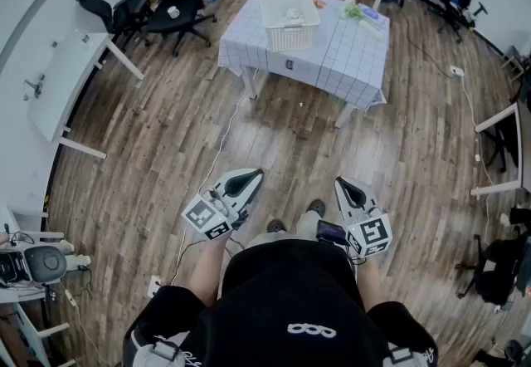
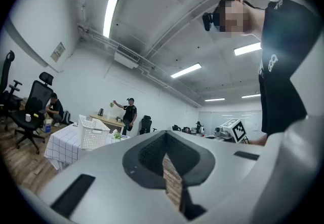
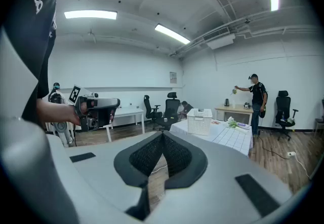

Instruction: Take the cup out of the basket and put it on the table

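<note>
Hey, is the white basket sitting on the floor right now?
No, the white basket stands on top of the checked table, in the head view.

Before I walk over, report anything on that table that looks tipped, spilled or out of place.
Nothing stands out. The white basket sits upright on the checked table; nothing looks spilled. Only a loose cable trails across the floor.
</note>
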Motion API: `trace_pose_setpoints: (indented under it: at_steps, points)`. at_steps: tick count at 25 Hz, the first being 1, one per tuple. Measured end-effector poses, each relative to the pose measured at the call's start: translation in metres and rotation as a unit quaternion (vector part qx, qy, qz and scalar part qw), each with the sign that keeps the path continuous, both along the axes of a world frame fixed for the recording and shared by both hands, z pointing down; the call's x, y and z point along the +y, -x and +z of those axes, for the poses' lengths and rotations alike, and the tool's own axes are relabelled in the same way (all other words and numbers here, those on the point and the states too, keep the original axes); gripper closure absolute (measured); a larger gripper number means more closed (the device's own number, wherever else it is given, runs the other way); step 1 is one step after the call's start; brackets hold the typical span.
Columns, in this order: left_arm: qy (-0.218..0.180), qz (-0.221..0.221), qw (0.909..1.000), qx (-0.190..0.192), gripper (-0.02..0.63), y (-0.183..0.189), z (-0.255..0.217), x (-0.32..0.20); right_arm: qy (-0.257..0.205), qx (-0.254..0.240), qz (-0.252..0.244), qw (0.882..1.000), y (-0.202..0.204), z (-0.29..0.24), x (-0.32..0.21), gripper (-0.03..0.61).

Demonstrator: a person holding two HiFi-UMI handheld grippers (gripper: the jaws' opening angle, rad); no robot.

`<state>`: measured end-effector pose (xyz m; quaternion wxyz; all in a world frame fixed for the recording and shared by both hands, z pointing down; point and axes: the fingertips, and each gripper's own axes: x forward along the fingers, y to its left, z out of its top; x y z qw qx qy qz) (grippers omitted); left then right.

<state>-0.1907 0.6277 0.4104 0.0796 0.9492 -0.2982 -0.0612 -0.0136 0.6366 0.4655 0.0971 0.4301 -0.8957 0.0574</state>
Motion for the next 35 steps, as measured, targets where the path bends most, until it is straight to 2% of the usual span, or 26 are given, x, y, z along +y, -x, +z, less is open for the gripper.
trace_pose_setpoints:
  at_steps: [9, 13, 22, 28, 35]
  points:
    - [0.036, 0.020, 0.9991, 0.004, 0.606, -0.022, 0.016, 0.007, 0.034, 0.001, 0.010, 0.999, -0.012, 0.010, 0.032, 0.555]
    - [0.039, 0.025, 0.9989, 0.002, 0.606, -0.019, 0.024, -0.007, 0.033, -0.004, 0.006, 0.999, -0.007, 0.005, 0.015, 0.555]
    - [0.048, -0.018, 0.9986, -0.009, 0.606, 0.005, 0.043, -0.075, 0.023, 0.009, -0.017, 1.000, 0.004, -0.001, -0.075, 0.555]
    - [0.048, -0.043, 0.9978, -0.015, 0.606, 0.012, 0.036, -0.154, 0.029, 0.017, -0.040, 0.999, -0.001, -0.001, -0.160, 0.555]
    - [0.028, -0.059, 0.9967, -0.048, 0.606, 0.004, 0.011, -0.254, 0.010, -0.004, -0.043, 0.999, -0.022, -0.019, -0.260, 0.555]
